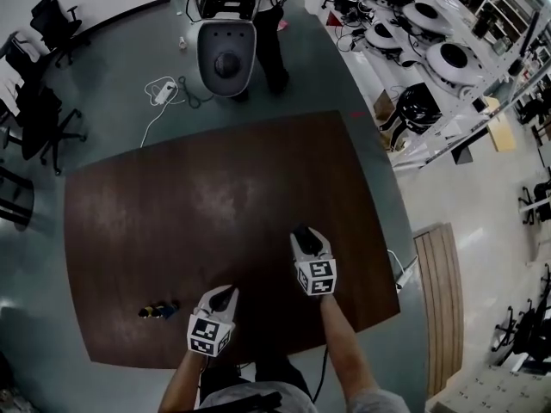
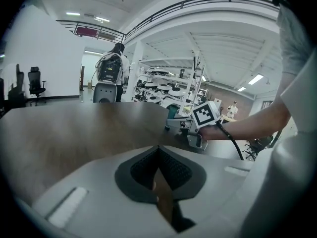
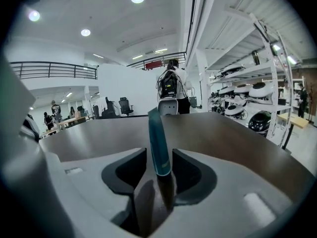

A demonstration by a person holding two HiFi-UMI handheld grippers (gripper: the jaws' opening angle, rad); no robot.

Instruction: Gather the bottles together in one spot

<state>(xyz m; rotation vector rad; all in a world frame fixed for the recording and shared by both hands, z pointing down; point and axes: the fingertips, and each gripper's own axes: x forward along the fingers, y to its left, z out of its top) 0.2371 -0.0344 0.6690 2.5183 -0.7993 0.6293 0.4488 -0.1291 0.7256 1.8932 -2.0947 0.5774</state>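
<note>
– Right gripper [image 3: 159, 152] has its jaws apart. The teal bottle [image 3: 158, 133] stands upright between them on the table [image 3: 223, 138], with a gap on either side, so nothing is clasped there. What worries you?

– That bottle is tall and thin, and it seems to lean a little. If a pad brushes it while the gripper pulls away, I'd expect it to topple and roll, perhaps off the table's right edge, which isn't far.

– And the left gripper [image 2: 158, 147]?

– Its jaws are pressed together with nothing in them, over the table's near edge. I see little danger from it unless it swings across into the right one.

– Where are the others?

– In the head view a small dark cluster [image 1: 159, 310] lies toward the table's near left corner. It's too small to count the bottles. The teal one stands toward the near right of the table, well apart from them.

– So it isn't gathered yet.

– Not by my judgement. Left where it is, the task stays unfinished. Carrying it over calls for a firm, centred clench, because a pinch high on the neck could let the body swing out and drop.
</note>
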